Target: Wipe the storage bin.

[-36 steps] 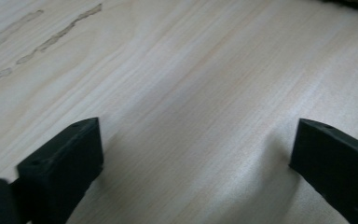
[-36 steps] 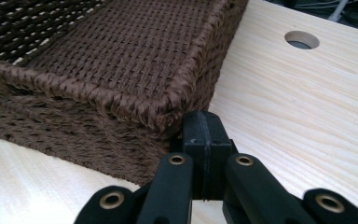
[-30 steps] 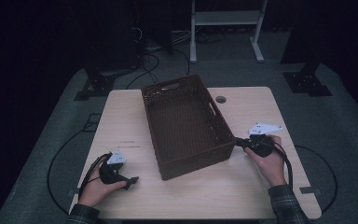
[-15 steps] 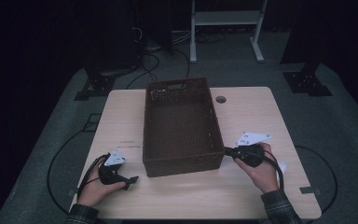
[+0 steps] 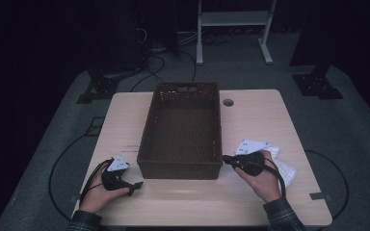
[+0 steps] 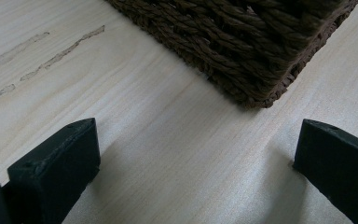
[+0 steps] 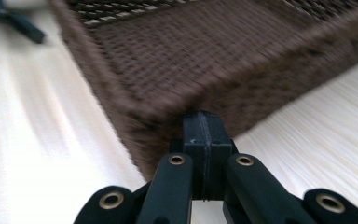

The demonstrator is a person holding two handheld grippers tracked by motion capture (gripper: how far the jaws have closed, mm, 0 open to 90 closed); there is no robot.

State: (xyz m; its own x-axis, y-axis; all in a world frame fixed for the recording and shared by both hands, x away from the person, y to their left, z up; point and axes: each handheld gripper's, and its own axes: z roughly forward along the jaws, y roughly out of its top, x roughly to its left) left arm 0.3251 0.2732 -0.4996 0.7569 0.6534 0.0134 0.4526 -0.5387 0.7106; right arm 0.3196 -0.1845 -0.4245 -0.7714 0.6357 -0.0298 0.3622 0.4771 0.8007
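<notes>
We see a light wooden table with rounded corners and a round cable hole near its far edge, standing on grey carpet. A thin dark line curves across the carpet on either side. Beyond the table, a white metal frame rises, black cables trail over the floor, and dark stand bases sit left and right. The room behind lies in darkness.

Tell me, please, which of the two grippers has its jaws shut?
The right gripper, at the basket's near right corner; its jaws meet, while the left gripper's stand wide apart.
</notes>
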